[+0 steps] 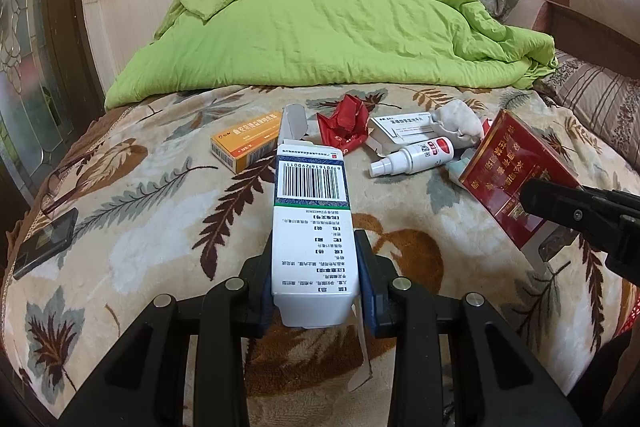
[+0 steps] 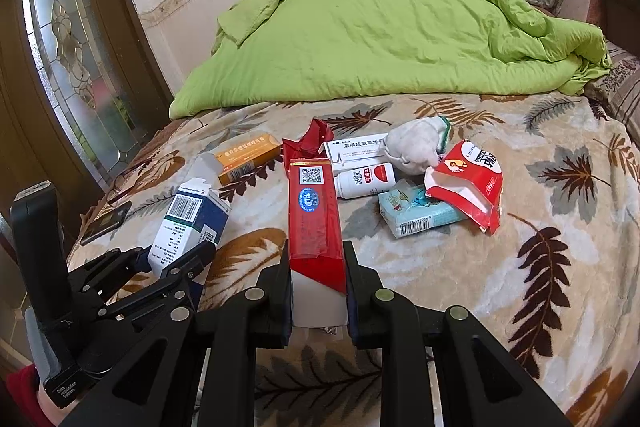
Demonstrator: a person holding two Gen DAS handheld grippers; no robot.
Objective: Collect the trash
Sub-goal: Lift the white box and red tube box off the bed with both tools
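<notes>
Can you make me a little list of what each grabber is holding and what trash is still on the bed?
left gripper: jaws shut on the white box
right gripper: jaws shut on the red box
still on bed: orange box, spray bottle, tissue pack, red pouch, crumpled red wrapper, white wad
bed cover: leaf-print blanket
behind: green quilt

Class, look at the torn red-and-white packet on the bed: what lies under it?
The red-and-white packet rests partly on a light blue tissue pack, which lies on the leaf-patterned blanket. The covered part of the tissue pack is hidden.
</notes>
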